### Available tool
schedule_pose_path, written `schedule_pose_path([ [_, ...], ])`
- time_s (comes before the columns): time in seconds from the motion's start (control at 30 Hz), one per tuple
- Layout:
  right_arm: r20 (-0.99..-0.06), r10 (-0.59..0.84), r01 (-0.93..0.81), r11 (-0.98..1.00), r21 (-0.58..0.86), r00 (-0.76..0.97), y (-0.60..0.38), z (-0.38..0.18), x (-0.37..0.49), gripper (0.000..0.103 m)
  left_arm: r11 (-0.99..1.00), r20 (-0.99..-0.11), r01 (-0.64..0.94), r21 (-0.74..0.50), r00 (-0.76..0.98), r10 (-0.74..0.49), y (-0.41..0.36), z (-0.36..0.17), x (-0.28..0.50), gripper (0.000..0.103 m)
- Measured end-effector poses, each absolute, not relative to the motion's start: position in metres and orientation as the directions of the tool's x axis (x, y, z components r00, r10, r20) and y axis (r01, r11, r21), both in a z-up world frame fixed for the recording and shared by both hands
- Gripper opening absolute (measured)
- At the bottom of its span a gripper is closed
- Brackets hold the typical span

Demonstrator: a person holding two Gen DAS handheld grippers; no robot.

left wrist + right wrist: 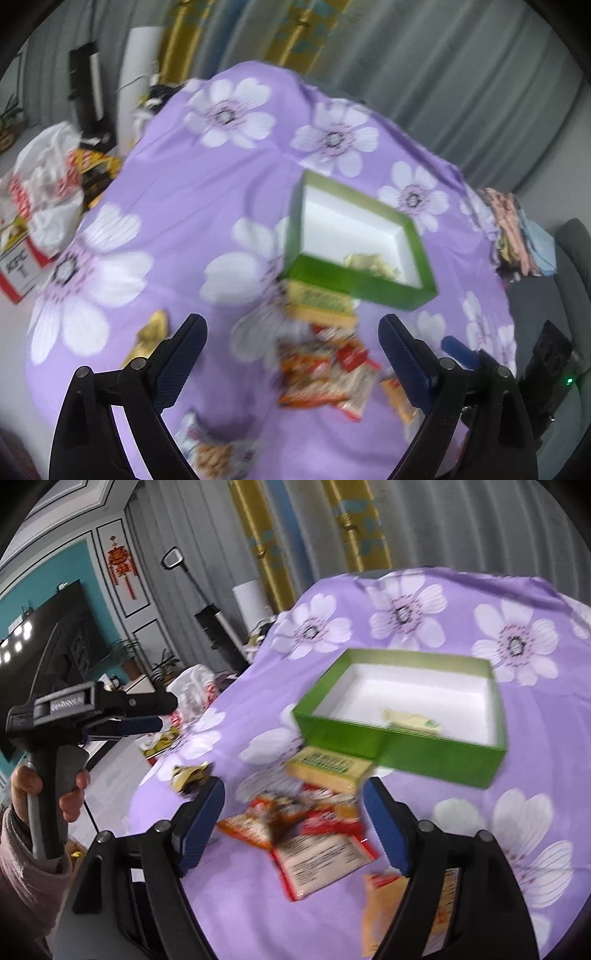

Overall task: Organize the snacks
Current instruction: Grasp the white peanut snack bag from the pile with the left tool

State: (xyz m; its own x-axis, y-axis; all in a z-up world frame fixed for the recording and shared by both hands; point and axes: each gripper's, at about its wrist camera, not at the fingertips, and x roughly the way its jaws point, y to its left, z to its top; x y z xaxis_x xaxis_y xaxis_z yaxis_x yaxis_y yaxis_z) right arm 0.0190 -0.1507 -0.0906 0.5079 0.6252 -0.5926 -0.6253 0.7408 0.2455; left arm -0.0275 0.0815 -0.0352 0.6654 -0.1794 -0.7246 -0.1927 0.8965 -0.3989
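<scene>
Hovering wide and empty, the right tongs [293, 825] and left tongs [291, 345] needed to pinch one packet [325, 860] by its edge, then lift it clear into the green box [399, 746].

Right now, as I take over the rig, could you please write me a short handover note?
Left gripper: open, holding nothing, above the loose packets.
Right gripper: open, holding nothing, over the same pile.
Green box: on the purple flowered cloth, lid off, with one pale wrapped snack inside.
Outside the box: a yellow carton against its near wall, red and orange packets in front, a gold-wrapped piece farther left, and a biscuit packet nearest the left gripper.
Done: one snack boxed.
Left: box everything else.
</scene>
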Motion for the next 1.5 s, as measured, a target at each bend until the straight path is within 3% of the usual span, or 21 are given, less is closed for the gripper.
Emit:
schedule_pose_path([
  [0.4,-0.639,0.69,-0.705,0.637,0.313,0.34,-0.098,-0.122,-0.015,0.078,0.744,-0.808,-0.428,-0.513,0.533,-0.251,0.123,-0.108,-0.099,0.094],
  [0.73,-0.693,0.695,-0.724,0.577,0.378,0.192,-0.077,-0.152,-0.029,0.078,0.703,-0.807,-0.435,-0.563,0.472,-0.354,0.105,-0.143,-0.096,0.094],
  [0.97,-0.732,0.662,-0.728,0.581,0.365,0.162,-0.06,-0.174,-0.029,0.075,0.694,-0.78,-0.393,-0.604,0.47,-0.413,0.078,-0.151,-0.071,0.085],
  [1.03,-0.727,0.664,-0.722,0.588,0.366,0.172,-0.06,-0.174,-0.021,0.073,0.7,-0.775,-0.373,-0.609,0.469,-0.425,0.075,-0.149,-0.063,0.074],
  [1.1,-0.72,0.67,-0.716,0.592,0.37,0.182,-0.057,-0.174,-0.011,0.073,0.718,-0.785,-0.366,-0.592,0.462,-0.411,0.074,-0.15,-0.056,0.073],
  [1.33,-0.71,0.682,-0.698,0.594,0.4,0.174,-0.047,-0.18,0.013,0.064,0.727,-0.787,-0.355,-0.588,0.456,-0.415,0.077,-0.154,-0.045,0.069],
  [1.5,-0.72,0.664,-0.712,0.605,0.357,0.202,-0.039,-0.183,0.016,0.041,0.733,-0.794,-0.362,-0.576,0.459,-0.398,0.082,-0.156,-0.045,0.063],
])
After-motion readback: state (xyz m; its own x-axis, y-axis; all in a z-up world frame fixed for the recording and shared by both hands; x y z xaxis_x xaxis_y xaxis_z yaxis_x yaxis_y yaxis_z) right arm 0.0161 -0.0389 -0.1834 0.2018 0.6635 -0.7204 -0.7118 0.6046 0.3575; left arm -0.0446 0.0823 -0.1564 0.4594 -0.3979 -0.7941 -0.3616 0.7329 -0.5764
